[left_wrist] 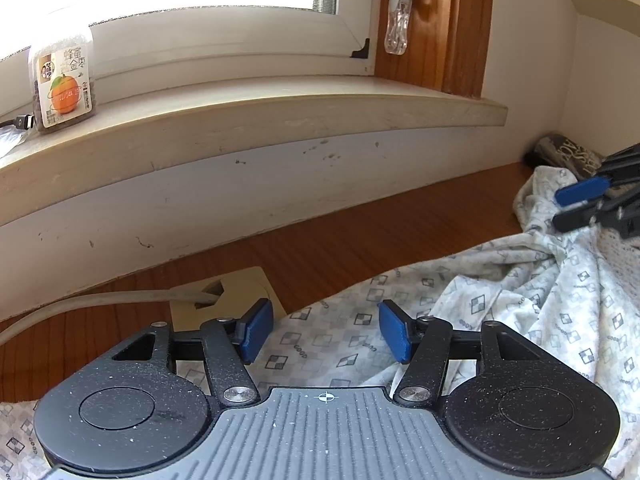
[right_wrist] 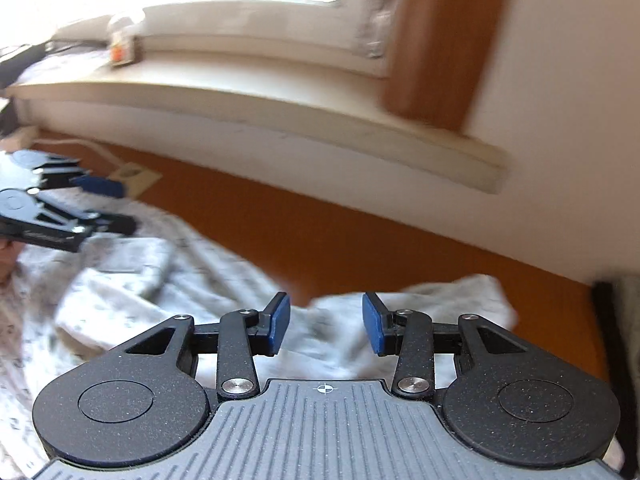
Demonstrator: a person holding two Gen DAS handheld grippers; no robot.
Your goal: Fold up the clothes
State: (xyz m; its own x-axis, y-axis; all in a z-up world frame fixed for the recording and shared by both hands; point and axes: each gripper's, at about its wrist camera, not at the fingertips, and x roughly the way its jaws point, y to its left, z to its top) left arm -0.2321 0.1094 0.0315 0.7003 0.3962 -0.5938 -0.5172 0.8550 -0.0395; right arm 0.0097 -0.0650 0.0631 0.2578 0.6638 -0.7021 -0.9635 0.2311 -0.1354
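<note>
One garment [left_wrist: 500, 292] — two grippers' jaws apart

White garment [left_wrist: 460, 300] with grey checkered squares on a red-brown desk [left_wrist: 340, 240].

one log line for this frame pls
phase: pre-grasp | left gripper: open, over patterned garment | right gripper: open, over bunched edge | wooden desk | nothing held

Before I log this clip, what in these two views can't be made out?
- Garment: its kind and full outline; bunched, cut off by the frame edges and by the left gripper body in the left wrist view.
- Right wrist view: motion blur smears the cloth print and the jar label.
- Dark object behind the cloth: partly covered by cloth and the right gripper.
- Cable: where it leads is cut off at the left edge.
</note>
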